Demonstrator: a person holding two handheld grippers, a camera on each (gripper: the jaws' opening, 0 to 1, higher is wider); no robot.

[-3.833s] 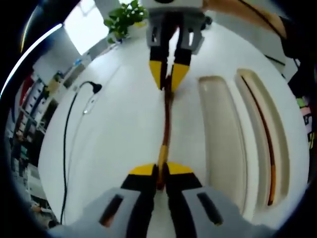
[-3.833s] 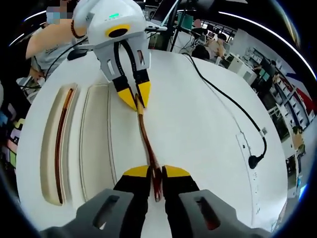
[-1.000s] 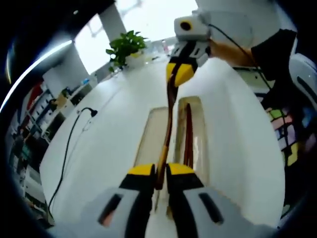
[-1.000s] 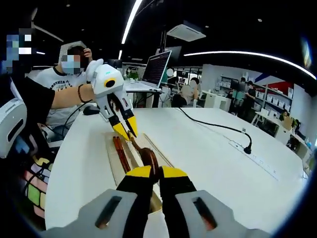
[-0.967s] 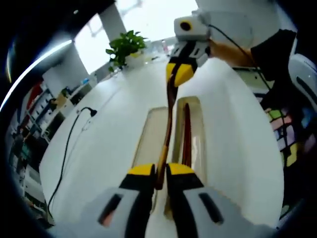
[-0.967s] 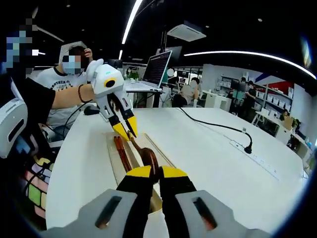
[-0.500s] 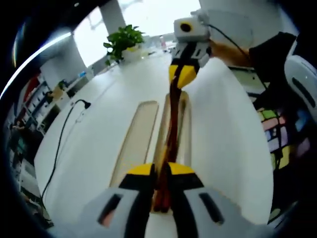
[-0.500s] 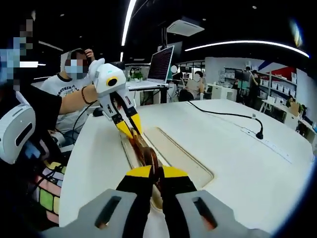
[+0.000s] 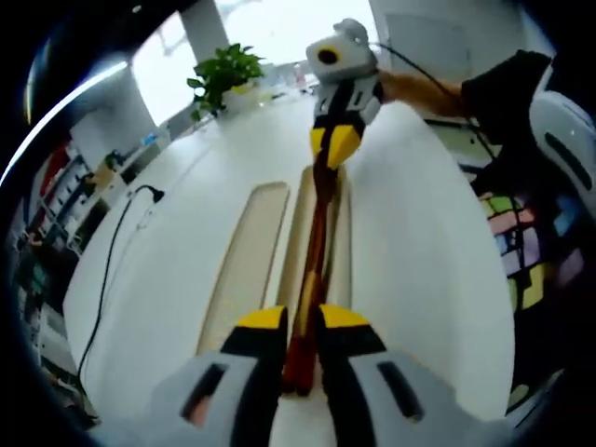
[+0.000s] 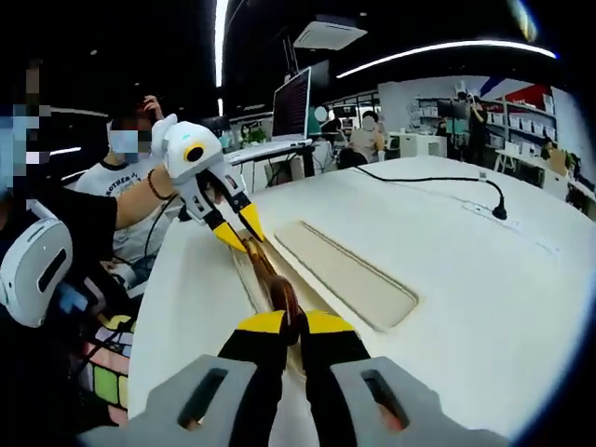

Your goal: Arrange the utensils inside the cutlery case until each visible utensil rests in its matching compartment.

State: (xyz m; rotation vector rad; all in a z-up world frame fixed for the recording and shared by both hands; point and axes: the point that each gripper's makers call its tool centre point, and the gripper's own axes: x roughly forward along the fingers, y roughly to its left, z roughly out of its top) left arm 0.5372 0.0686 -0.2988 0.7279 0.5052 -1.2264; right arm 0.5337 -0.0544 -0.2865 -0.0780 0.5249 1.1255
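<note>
**Wooden spoon held over the cutlery case at both ends**

Brown and slender, the wooden spoon (image 9: 315, 251) hung between my two grippers, lengthwise above the cutlery case (image 9: 244, 270). My left gripper (image 9: 300, 321) was clenched on one end of it, yellow tips pinched tight on the shaft. My right gripper (image 10: 290, 323) was clamped on the other end, where the reddish-brown bowl of the spoon (image 10: 282, 300) showed just past its tips.

In the left gripper view my right gripper (image 9: 333, 147) came in from the far end of the case, its yellow tips closed on the spoon. In the right gripper view my left gripper (image 10: 234, 228) showed at the far end of the case likewise, gripping the handle.

The case lay flat on the white worktop (image 9: 177, 233). Its two long compartments ran side by side. The spoon sat in line with the compartment nearer my body; a second dark utensil seemed to lie in that same slot, though I could not tell it apart clearly. The other compartment (image 10: 346, 264) was beside it.

Beyond the case, a black cable (image 10: 438, 180) crossed the worktop, and a potted plant (image 9: 222, 73) stood at the far edge.
</note>
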